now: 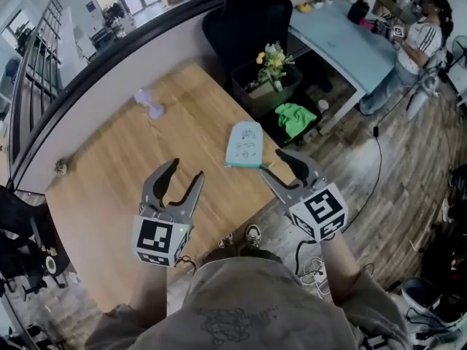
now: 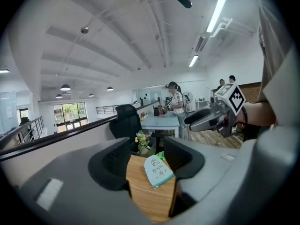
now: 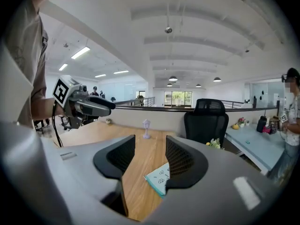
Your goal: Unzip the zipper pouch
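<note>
One flat pale-teal pouch [image 1: 245,144] lies beyond left gripper [image 1: 187,168] and right gripper [image 1: 271,161], both gaping.

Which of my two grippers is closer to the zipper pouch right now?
The right gripper: its open jaws sit just beside the pale blue zipper pouch, while the left gripper hangs farther off.

Two claws, the left claw [image 1: 187,169] and the right claw [image 1: 271,160], are being held up. One zipper pouch [image 1: 244,144], one small lilac lamp figure [image 1: 152,104] and one tiny object [image 1: 61,168] are being carried by one wooden counter [image 1: 109,173]. Beyond it, one black chair [image 1: 244,20], one crate of flowers [image 1: 268,82], one green cloth [image 1: 294,117], one pale blue desk [image 1: 343,39] and one person [image 1: 419,46] standing at it are being shown.
</note>
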### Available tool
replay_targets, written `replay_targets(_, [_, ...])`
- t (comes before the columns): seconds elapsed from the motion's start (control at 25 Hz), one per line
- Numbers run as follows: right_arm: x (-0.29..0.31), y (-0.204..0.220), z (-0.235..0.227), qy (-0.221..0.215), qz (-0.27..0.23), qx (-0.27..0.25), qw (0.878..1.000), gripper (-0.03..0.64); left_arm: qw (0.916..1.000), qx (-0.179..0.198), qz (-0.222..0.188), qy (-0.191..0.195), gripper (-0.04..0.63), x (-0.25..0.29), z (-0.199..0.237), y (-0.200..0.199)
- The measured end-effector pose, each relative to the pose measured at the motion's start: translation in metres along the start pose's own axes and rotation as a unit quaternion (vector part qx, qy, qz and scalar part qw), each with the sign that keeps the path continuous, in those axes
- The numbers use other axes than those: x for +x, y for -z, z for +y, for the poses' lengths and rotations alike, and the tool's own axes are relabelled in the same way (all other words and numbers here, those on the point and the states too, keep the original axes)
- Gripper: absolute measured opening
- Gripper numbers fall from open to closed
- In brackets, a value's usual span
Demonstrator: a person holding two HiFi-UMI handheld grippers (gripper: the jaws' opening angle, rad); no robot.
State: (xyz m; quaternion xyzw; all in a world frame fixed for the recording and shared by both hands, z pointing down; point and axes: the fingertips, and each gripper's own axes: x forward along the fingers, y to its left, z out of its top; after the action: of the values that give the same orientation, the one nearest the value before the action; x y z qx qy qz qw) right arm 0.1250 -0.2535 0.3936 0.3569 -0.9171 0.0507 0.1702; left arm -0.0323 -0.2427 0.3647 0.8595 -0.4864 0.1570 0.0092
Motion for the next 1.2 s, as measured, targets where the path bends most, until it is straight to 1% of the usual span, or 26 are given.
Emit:
replay_targets(0.28, [0.067, 0.028, -0.012, -0.05, 0.064, -0.042, 0.996, 0.189, 0.9991, -0.016, 0.039, 0.003, 0.212, 0.025, 0.018, 0.043])
replay_targets(0.4, [0.094, 0.048, -0.004, -0.096, 0.107, -0.081, 0.986, 0.189, 0.9979, -0.029, 0.057, 0.007, 0.212, 0.035, 0.023, 0.061])
replay_targets(0.52, [0.124, 0.069, 0.003, -0.148, 0.143, -0.116, 0.972, 0.189, 0.9962, -0.044, 0.074, 0.009, 0.212, 0.046, 0.029, 0.083])
replay_targets(0.68, [0.159, 0.099, 0.01, -0.223, 0.185, -0.159, 0.944, 0.189, 0.9931, -0.075, 0.091, 0.003, 0.212, 0.054, 0.031, 0.111])
replay_targets(0.76, [0.177, 0.116, 0.011, -0.255, 0.206, -0.168, 0.93, 0.189, 0.9916, -0.085, 0.097, 0.0, 0.212, 0.058, 0.032, 0.123])
replay_targets(0.84, [0.193, 0.133, 0.01, -0.281, 0.229, -0.168, 0.917, 0.189, 0.9904, -0.093, 0.103, 0.001, 0.212, 0.061, 0.031, 0.133])
replay_targets(0.92, [0.207, 0.149, 0.009, -0.3, 0.249, -0.187, 0.902, 0.189, 0.9893, -0.098, 0.108, 0.002, 0.212, 0.063, 0.03, 0.143])
replay_targets(1.04, [0.225, 0.175, 0.008, -0.327, 0.279, -0.238, 0.871, 0.189, 0.9876, -0.106, 0.115, 0.002, 0.212, 0.066, 0.031, 0.157])
replay_targets(1.2, [0.24, 0.207, 0.008, -0.373, 0.313, -0.292, 0.823, 0.189, 0.9843, -0.123, 0.126, -0.006, 0.212, 0.07, 0.032, 0.177])
